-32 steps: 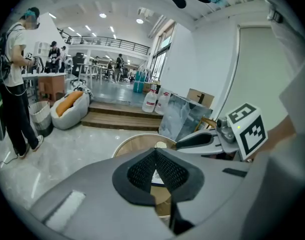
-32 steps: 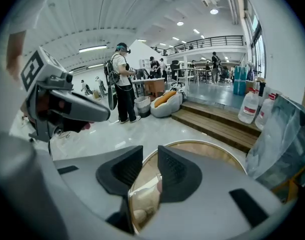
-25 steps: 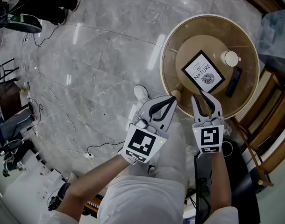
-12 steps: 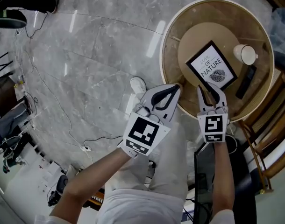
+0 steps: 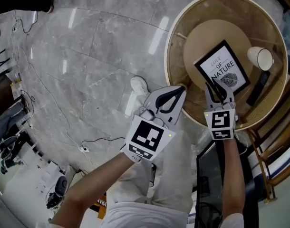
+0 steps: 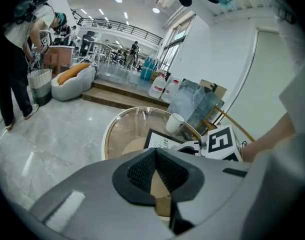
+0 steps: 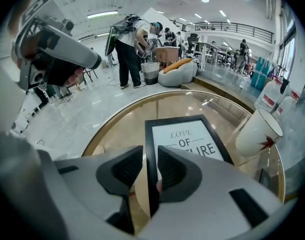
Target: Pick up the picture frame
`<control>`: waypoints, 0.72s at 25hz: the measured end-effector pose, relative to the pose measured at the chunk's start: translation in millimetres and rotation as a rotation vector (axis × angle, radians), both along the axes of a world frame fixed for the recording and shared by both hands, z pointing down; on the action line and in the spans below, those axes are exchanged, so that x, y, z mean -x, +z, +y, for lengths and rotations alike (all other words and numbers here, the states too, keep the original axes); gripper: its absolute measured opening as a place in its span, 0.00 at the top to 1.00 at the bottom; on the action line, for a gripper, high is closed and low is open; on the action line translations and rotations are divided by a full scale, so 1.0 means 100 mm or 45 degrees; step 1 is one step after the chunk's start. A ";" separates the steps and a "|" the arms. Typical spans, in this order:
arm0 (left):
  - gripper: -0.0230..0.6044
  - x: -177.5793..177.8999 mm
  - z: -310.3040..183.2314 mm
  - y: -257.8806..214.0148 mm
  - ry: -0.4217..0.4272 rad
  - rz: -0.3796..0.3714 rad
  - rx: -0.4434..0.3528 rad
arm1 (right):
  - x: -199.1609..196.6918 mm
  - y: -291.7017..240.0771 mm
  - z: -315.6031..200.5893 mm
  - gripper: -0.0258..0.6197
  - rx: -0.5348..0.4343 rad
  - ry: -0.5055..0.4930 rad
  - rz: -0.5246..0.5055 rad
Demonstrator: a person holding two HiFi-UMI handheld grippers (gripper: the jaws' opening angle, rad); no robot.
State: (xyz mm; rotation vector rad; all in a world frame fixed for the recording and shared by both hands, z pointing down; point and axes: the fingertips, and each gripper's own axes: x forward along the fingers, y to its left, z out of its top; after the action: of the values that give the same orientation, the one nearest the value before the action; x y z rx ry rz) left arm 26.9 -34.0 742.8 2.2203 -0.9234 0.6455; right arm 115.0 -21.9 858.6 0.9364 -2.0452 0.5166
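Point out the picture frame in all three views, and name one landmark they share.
Head view: picture frame at upper right on the round table, just ahead of the right gripper.
Left gripper view: picture frame at centre, just above the left gripper.
Right gripper view: picture frame at centre, its left edge between that gripper's jaws.
Shared landmark: the white cup beside it.

Bare glass of the round table [image 5: 179, 51] open left of the picture frame [image 5: 222, 71]; white cup [image 5: 260, 58] and dark slim bar [image 5: 258, 87] close on its right side, right gripper [image 5: 219, 90] astride its near edge
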 end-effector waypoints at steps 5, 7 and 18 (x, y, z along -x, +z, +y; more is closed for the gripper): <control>0.96 0.01 0.05 0.14 -0.006 -0.008 0.013 | -0.03 0.21 0.02 0.83 0.028 0.008 0.023; 0.96 0.02 0.07 0.15 -0.004 -0.006 0.019 | -0.04 0.23 0.03 0.84 0.017 0.004 0.045; 0.96 0.14 0.09 0.12 0.005 -0.025 0.026 | -0.05 0.24 0.01 0.87 0.009 -0.054 0.174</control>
State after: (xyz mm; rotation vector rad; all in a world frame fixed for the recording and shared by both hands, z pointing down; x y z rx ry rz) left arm 12.9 -25.2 755.1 2.2015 -0.9188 0.6770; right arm 120.2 -20.8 882.3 0.8978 -1.9346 0.4257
